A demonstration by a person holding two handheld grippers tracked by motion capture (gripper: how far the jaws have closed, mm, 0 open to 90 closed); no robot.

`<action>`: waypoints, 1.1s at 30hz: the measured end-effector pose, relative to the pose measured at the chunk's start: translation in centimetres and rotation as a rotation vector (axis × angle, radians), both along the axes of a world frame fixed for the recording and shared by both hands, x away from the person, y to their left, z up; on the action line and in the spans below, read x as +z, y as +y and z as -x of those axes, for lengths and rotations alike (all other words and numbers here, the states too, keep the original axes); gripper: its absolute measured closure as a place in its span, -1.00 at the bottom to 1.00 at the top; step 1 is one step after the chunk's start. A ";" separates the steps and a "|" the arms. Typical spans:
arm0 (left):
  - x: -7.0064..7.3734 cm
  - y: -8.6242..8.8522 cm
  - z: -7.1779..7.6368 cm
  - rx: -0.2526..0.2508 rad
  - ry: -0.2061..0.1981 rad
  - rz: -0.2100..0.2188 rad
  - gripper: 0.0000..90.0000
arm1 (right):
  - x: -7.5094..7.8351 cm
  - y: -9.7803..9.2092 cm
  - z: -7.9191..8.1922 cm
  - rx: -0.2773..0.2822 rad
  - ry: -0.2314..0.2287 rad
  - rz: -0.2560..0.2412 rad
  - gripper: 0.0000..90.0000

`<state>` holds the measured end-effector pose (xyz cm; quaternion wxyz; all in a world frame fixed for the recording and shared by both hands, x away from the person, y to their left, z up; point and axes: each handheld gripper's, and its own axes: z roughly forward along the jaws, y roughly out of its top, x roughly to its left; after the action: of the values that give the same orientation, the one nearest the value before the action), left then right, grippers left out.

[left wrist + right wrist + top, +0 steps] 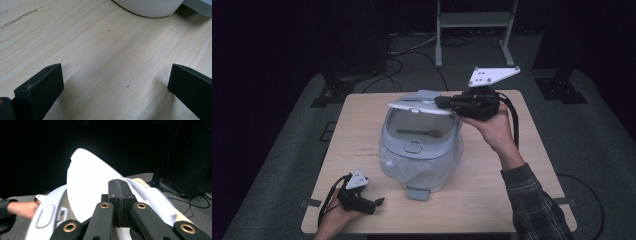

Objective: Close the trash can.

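A: Rice cooker [421, 150], pale grey-white, stands near the middle of the wooden table [492, 195], a little toward the far edge. Its body is wrapped in clear plastic film, and a small grey tab [418, 192] lies on the table just in front of it. What is nearest the person?

B: The left gripper [379, 201], resting low on the table by the near left corner, well apart from the cooker. Its jaws stand wide apart with bare wood between them; they hold and touch nothing.

A: And farther off?

B: The right gripper [439, 102] reaches in from the cooker's right side, toward the far edge of the table. Its jaws are closed together on the rim of the white inner lid [422, 108], a thin flat plate held roughly level just above the open pot. In the right gripper view the lid [87, 190] rises as a smooth white sheet from between the pinched jaws.

A: How should that lid handle?

B: Probably light and stiff, but smooth, so it may slip or swivel when pinched at one edge. The rim seems the only practical hold. The cooker itself looks heavy and steady; the film could be slick.
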<state>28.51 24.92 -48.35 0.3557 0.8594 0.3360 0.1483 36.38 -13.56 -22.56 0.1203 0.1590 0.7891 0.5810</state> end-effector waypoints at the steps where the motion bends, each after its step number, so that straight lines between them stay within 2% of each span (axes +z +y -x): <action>1: 0.0 0.0 0.0 0.000 0.000 0.000 -1.00 | -0.2 0.6 0.5 0.018 0.011 0.020 1.00; 9: 0.0 0.0 0.0 0.001 -0.001 0.000 -1.00 | -0.8 2.7 2.4 0.072 0.031 0.083 1.00; 20: 0.0 0.0 0.0 0.000 -0.001 0.000 -1.00 | -1.7 4.5 3.5 0.126 0.048 0.128 1.00; 26: 0.0 0.0 0.0 0.000 -0.001 0.000 -1.00 | -2.1 4.9 3.6 0.136 0.058 0.145 1.00; 28: 0.0 0.0 0.0 0.000 -0.001 0.000 -1.00 | -2.3 5.2 3.6 0.140 0.061 0.162 1.00; 29: 0.0 0.0 0.0 0.000 -0.001 0.000 -1.00 | -2.4 5.3 3.7 0.134 0.056 0.190 1.00; 33: 0.0 0.0 0.0 0.001 -0.001 0.001 -1.00 | -2.2 5.4 3.8 0.126 0.060 0.209 1.00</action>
<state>28.51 24.92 -48.36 0.3561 0.8592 0.3362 0.1485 32.55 -8.12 -24.80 0.0759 0.1133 0.8569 0.4971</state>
